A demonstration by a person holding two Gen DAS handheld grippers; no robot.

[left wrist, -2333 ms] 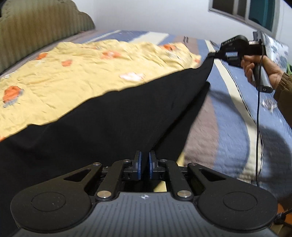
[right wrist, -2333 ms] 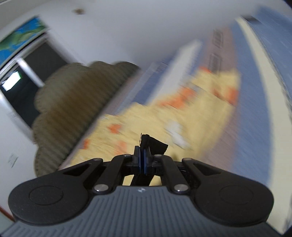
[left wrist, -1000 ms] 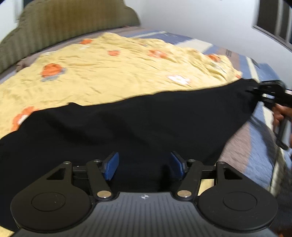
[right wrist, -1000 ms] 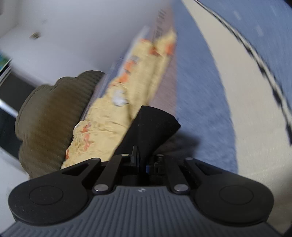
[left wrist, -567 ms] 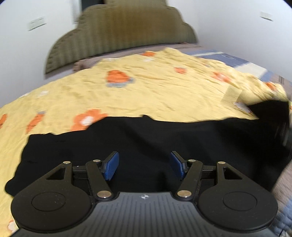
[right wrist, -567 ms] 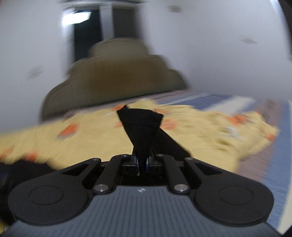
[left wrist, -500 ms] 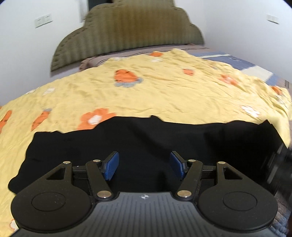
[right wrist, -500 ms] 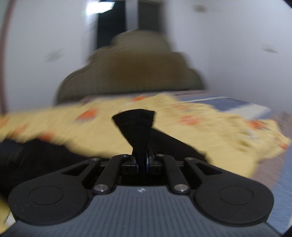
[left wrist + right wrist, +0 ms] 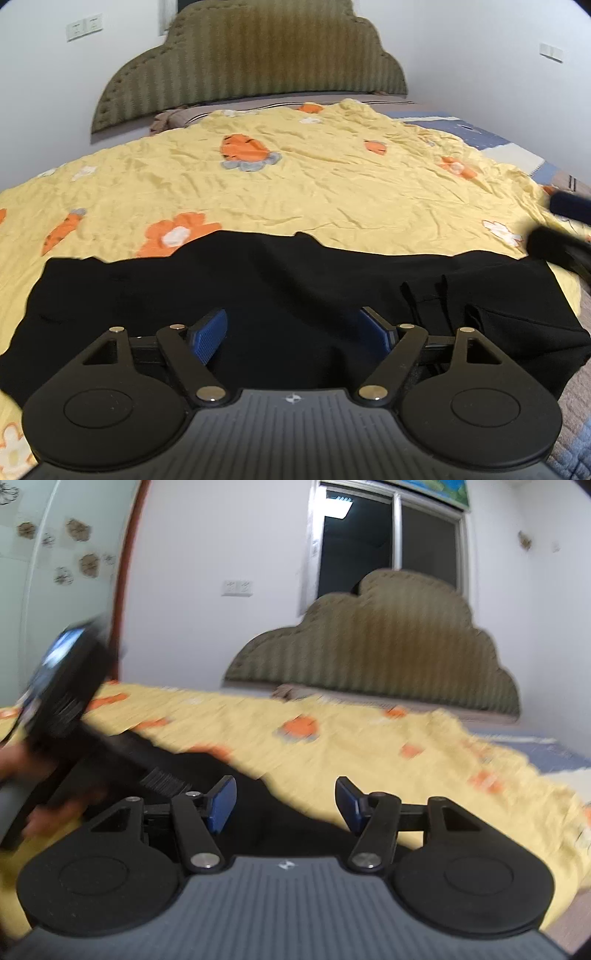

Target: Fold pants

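The black pants point(image 9: 295, 280) lie flat across the near part of the yellow flowered blanket point(image 9: 295, 177), folded over with creases at the right end. My left gripper point(image 9: 295, 332) is open and empty just above them. My right gripper point(image 9: 282, 805) is open and empty over the pants' edge point(image 9: 266, 812). The right gripper's body shows blurred at the right edge of the left wrist view point(image 9: 561, 243). The left gripper, held in a hand, shows at the left of the right wrist view point(image 9: 66, 709).
An olive padded headboard point(image 9: 251, 62) stands at the far end of the bed. A blue striped quilt point(image 9: 517, 147) shows at the right. A dark window point(image 9: 388, 539) is above the headboard.
My right gripper carried the pant end over onto the rest of the pants and let go, its jaws opening. My left gripper had opened earlier and stays open over the pants.
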